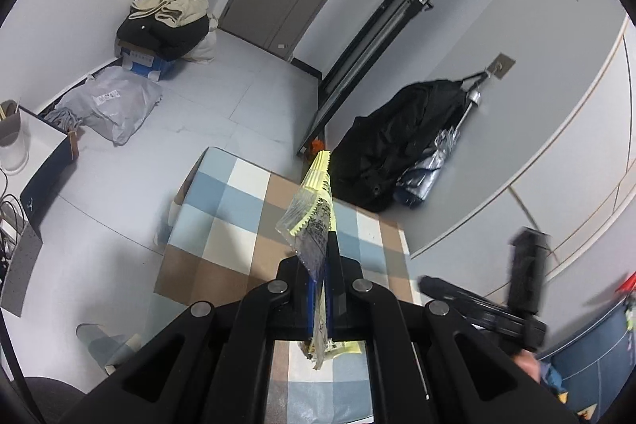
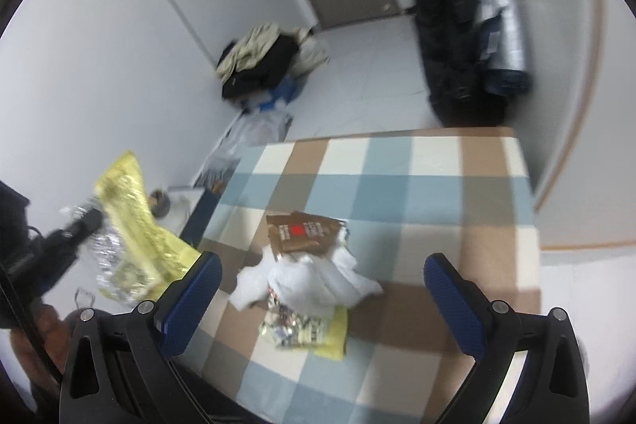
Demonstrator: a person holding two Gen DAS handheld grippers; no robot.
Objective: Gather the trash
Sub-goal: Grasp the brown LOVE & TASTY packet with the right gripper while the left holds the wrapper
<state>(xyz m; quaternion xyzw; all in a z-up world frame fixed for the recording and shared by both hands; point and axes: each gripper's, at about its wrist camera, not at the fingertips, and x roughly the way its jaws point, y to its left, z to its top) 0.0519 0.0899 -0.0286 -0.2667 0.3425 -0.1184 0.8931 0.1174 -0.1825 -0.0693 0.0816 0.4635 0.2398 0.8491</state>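
Note:
My left gripper [image 1: 322,245] is shut on a yellow and clear snack wrapper [image 1: 314,209], which stands up between its pads above the checked table [image 1: 238,209]. The same wrapper [image 2: 135,225] shows blurred at the left of the right wrist view, off the table's edge. My right gripper [image 2: 322,281] stands open over a pile on the checked table [image 2: 437,185]: a brown packet [image 2: 302,231], crumpled white tissue [image 2: 314,281] and a yellow and silver wrapper [image 2: 306,332]. Its pads touch none of them. In the left wrist view the right gripper [image 1: 512,301] is a dark blur.
A heap of clothes on a blue box [image 1: 167,26] and a grey mail bag [image 1: 111,102] lie on the floor by the far wall. A black coat [image 1: 397,142] hangs on the right wall. A slipper [image 1: 107,342] lies on the floor by the table.

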